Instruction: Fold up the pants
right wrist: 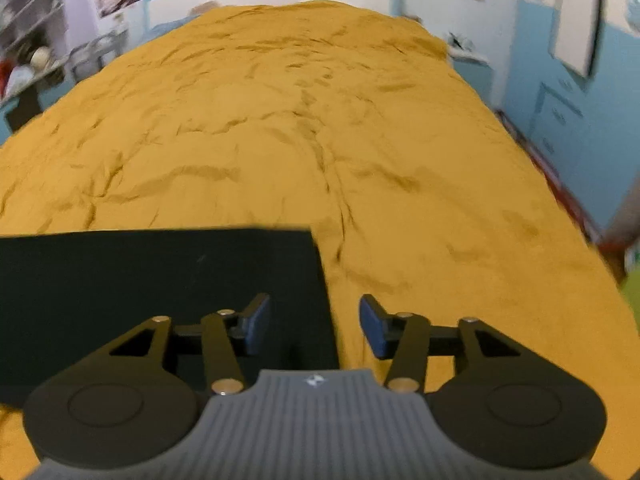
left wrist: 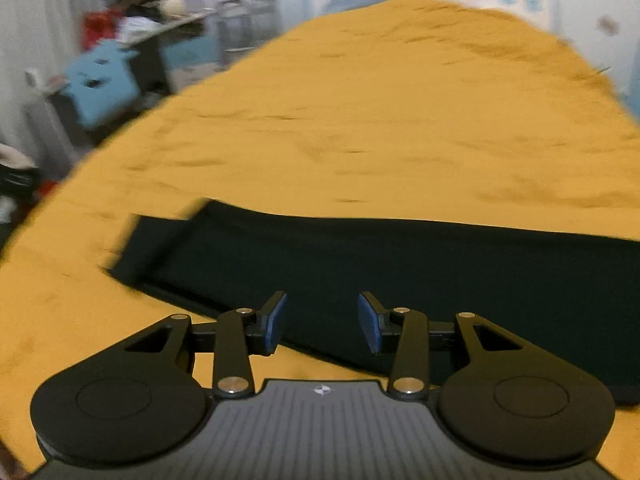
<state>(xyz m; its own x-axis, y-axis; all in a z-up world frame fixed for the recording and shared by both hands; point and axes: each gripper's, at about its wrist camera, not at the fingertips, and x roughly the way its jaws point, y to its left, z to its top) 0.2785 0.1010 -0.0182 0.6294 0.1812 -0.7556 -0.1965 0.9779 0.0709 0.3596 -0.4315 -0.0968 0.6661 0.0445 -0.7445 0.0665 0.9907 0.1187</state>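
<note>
The black pants [left wrist: 400, 272] lie flat in a long strip across the near end of a mustard-yellow bedspread [right wrist: 280, 120]; soft, limp and light, they probably handle best pinched at the end corners. The left gripper [left wrist: 322, 322] and right gripper [right wrist: 315, 326] hover above them with jaws apart, holding nothing. Motion blur smears the left end, and which end is the waistband is unclear

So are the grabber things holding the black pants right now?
No. The left gripper and the right gripper are both open with nothing between their pads; the pants lie flat on the yellow bedspread.
</note>
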